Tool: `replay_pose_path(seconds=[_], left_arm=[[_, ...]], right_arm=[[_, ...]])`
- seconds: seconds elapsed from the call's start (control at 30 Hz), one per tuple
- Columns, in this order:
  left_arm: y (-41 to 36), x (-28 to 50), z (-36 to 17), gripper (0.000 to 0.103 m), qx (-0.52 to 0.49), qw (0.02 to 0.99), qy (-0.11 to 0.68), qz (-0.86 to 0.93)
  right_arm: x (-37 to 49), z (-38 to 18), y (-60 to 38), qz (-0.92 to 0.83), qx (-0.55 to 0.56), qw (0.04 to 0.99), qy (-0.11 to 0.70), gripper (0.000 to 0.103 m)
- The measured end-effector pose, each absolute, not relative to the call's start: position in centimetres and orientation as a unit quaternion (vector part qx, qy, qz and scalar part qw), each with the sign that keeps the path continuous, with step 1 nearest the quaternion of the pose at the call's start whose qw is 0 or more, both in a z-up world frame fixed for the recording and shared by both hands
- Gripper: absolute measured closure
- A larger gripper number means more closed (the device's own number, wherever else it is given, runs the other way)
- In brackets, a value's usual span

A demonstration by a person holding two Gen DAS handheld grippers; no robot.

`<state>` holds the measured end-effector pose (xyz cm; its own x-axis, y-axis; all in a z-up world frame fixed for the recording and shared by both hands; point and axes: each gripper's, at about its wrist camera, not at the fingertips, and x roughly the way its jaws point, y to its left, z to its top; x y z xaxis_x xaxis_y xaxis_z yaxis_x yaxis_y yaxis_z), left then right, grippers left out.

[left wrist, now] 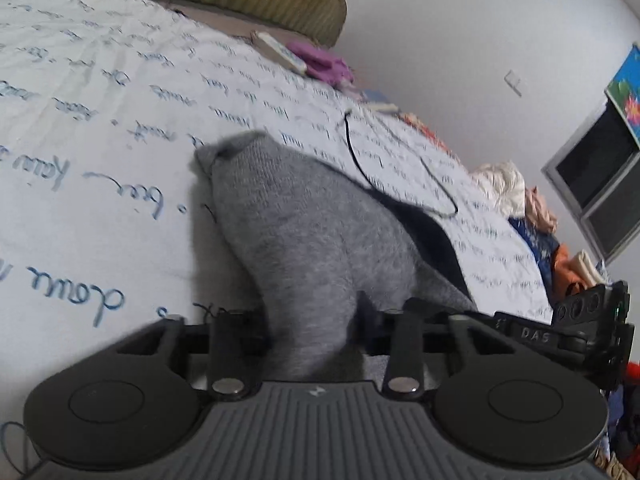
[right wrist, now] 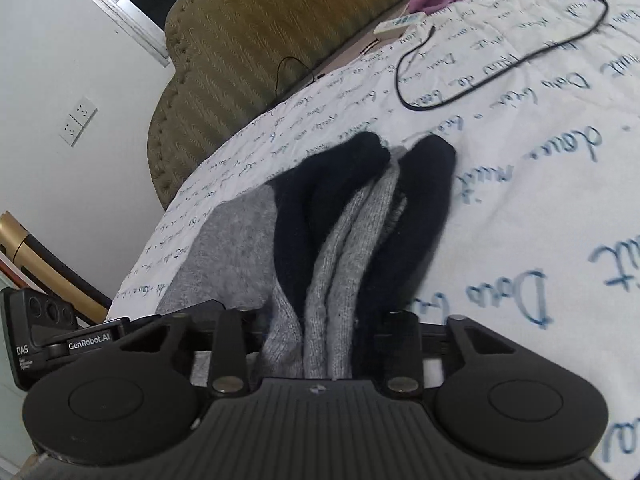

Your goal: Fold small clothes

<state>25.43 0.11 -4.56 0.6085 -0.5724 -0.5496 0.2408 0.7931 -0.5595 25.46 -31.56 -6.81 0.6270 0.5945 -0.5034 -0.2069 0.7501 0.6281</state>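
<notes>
The left claw (left wrist: 316, 332) is clamped on the near end of the grey socks (left wrist: 304, 232), which lie on the bed sheet (left wrist: 100, 120). The right claw (right wrist: 320, 336) is clamped on their near end too, black toes (right wrist: 432, 184) pointing far toward a black cable (right wrist: 504, 44).

"GenRobot.AI", "DAS" on left tool (right wrist: 52, 344)

My left wrist view sits low and close over the bed (left wrist: 100, 128), facing its cluttered far edge. Right view faces the headboard (right wrist: 248, 40). Both share the socks (left wrist: 304, 232) and cable (right wrist: 500, 52).
</notes>
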Motion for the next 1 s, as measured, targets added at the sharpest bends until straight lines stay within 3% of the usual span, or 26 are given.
replay_pose_path(seconds=[0.1, 0.33, 0.37, 0.5, 0.53, 0.6, 0.67, 0.73, 0.77, 0.83, 0.87, 0.9, 1.0], left_arm=[[1.0, 24.7, -3.5, 0.078, -0.218, 0.881, 0.353, -0.226], [2.6, 23.0, 1.0, 0.078, -0.164, 0.914, 0.308, -0.205], [3.1, 23.1, 1.4, 0.076, -0.161, 0.916, 0.309, -0.199], [4.5, 23.6, 0.5, 0.071, -0.145, 0.905, 0.365, -0.161], [4.9, 23.3, 0.0, 0.071, -0.146, 0.9, 0.378, -0.159], [5.6, 21.7, -0.8, 0.057, -0.145, 0.897, 0.381, -0.171], [6.3, 19.7, -1.5, 0.05, -0.16, 0.889, 0.385, -0.191], [6.6, 17.7, -2.4, 0.05, -0.188, 0.871, 0.398, -0.216], [6.6, 17.0, -3.0, 0.05, -0.201, 0.863, 0.405, -0.226], [6.2, 16.0, -4.2, 0.052, -0.212, 0.855, 0.413, -0.232], [5.9, 15.5, -4.4, 0.06, -0.209, 0.859, 0.41, -0.226], [5.8, 15.3, -4.5, 0.075, -0.205, 0.864, 0.406, -0.216], [6.6, 14.7, -3.6, 0.088, -0.229, 0.865, 0.396, -0.206]], right_arm=[[25.0, -5.6, -30.8, 0.243, 0.271, 0.863, 0.349, 0.069], [25.2, -1.6, -28.2, 0.288, 0.271, 0.861, 0.32, 0.069], [25.6, -1.6, -27.9, 0.288, 0.276, 0.857, 0.326, 0.068], [26.7, -3.4, -27.4, 0.245, 0.262, 0.855, 0.374, 0.039], [26.3, -3.9, -27.5, 0.241, 0.264, 0.851, 0.385, 0.039], [24.8, -4.7, -28.4, 0.254, 0.271, 0.842, 0.391, 0.037], [22.9, -5.6, -29.4, 0.266, 0.278, 0.831, 0.402, 0.037], [20.8, -6.6, -30.4, 0.287, 0.303, 0.812, 0.407, 0.037], [19.8, -7.0, -30.7, 0.298, 0.316, 0.805, 0.404, 0.038], [18.4, -7.3, -30.6, 0.297, 0.328, 0.802, 0.402, 0.05], [18.1, -7.3, -30.1, 0.294, 0.32, 0.803, 0.408, 0.072], [17.8, -7.3, -29.4, 0.289, 0.308, 0.806, 0.416, 0.083], [17.1, -6.7, -28.5, 0.282, 0.307, 0.813, 0.406, 0.085]])
